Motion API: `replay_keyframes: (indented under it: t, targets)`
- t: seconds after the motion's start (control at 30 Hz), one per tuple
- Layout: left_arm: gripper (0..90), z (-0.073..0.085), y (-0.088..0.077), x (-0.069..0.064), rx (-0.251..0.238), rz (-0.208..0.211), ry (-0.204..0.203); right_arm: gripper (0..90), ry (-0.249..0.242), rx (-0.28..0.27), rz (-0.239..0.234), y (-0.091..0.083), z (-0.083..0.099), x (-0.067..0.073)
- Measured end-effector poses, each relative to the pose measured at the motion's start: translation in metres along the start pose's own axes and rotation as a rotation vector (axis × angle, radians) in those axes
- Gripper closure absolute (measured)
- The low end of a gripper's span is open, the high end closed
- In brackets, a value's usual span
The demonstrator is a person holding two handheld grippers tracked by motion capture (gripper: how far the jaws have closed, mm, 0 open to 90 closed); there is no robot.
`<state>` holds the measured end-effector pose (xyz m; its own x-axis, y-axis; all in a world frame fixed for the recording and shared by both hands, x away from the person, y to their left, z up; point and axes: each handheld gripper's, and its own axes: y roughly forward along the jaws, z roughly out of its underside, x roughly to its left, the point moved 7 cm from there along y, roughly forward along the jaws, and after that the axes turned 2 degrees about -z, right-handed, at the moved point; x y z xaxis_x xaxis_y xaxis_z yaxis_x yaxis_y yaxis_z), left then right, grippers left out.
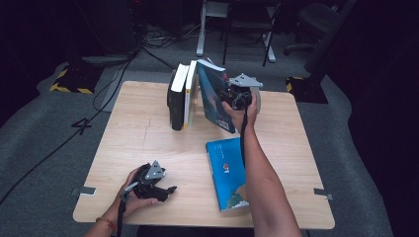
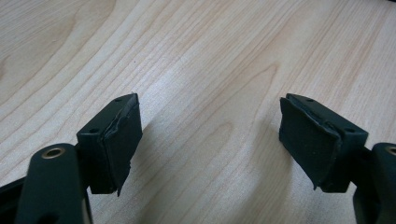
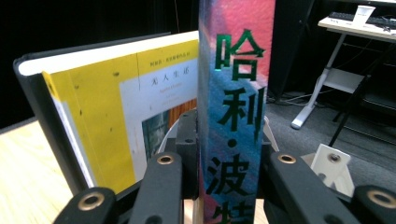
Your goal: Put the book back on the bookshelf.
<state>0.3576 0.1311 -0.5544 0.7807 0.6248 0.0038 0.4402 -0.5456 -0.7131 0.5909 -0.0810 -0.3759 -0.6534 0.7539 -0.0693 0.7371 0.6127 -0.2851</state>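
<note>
Right gripper view: right gripper (image 3: 229,163) clamps blue book (image 3: 236,107) by spine; tip it upright vs yellow book (image 3: 107,116) (upper centre, high view). Left gripper (image 2: 210,144) open, idle.

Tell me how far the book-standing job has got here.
Done: a black book and a yellow book stand upright. In hand: the right gripper clamps the leaning blue book by its spine. Left: the flat blue book; the left gripper rests open.
</note>
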Motion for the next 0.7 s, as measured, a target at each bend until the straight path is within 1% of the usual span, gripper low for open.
replay_keyframes:
  t: [0.17,0.33,0.5,0.57,0.6,0.7]
  targets:
    - [21.8,0.000,0.000,0.000,0.002,0.004,0.008,74.5,0.003,-0.014,0.006,0.005,0.000,0.002]
    - [21.8,0.000,0.000,0.000,0.002,-0.001,0.009,74.1,0.013,-0.012,-0.003,0.001,0.006,0.001]
    - [21.6,0.000,0.000,0.000,0.003,-0.002,0.005,72.9,0.002,0.011,-0.031,-0.008,0.026,0.001]
    - [21.5,0.000,0.000,0.000,0.002,-0.002,0.005,73.2,0.021,-0.011,-0.025,-0.013,0.029,0.001]
    - [21.5,0.000,0.000,0.000,0.002,-0.003,0.004,73.1,0.017,-0.015,-0.016,-0.016,0.029,0.000]
    - [21.6,0.000,0.000,0.000,0.002,-0.006,0.004,72.2,-0.016,-0.008,0.017,-0.023,0.029,-0.003]
